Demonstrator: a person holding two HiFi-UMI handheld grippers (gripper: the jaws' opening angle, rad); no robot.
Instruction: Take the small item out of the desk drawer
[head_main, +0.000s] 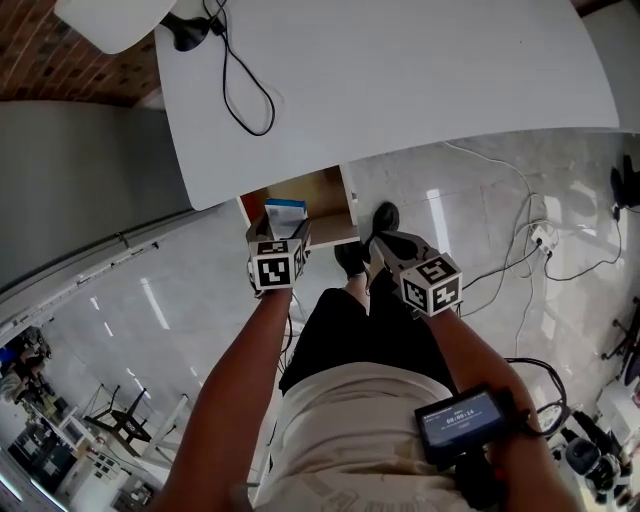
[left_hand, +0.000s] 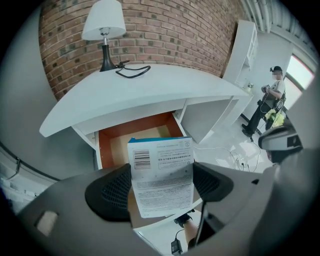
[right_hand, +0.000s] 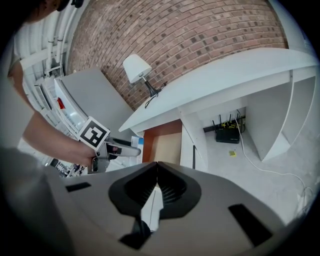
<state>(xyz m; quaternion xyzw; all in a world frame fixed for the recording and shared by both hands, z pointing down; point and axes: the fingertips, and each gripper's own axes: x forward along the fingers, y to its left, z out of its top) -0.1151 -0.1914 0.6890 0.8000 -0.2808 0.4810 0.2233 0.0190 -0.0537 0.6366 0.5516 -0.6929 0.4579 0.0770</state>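
Clamping box (left_hand: 160, 162), left gripper (left_hand: 161, 189) fingers; right gripper (right_hand: 156, 167) fingers together.

A table lamp with a white cone shade (left_hand: 104, 22) and a thin black stem stands before a red-brown brick wall (left_hand: 165, 30), and a looped black cable (left_hand: 132, 71) lies just beside its base. On the pale glossy tiled floor (head_main: 180, 300), a black router with upright antennas (right_hand: 227, 135) sits near a small yellow scrap (right_hand: 232, 153). White cords run across the tiles to a white power strip (head_main: 541, 236), and a person (left_hand: 272, 95) stands far off beside a tall white shelf unit (left_hand: 245, 50).
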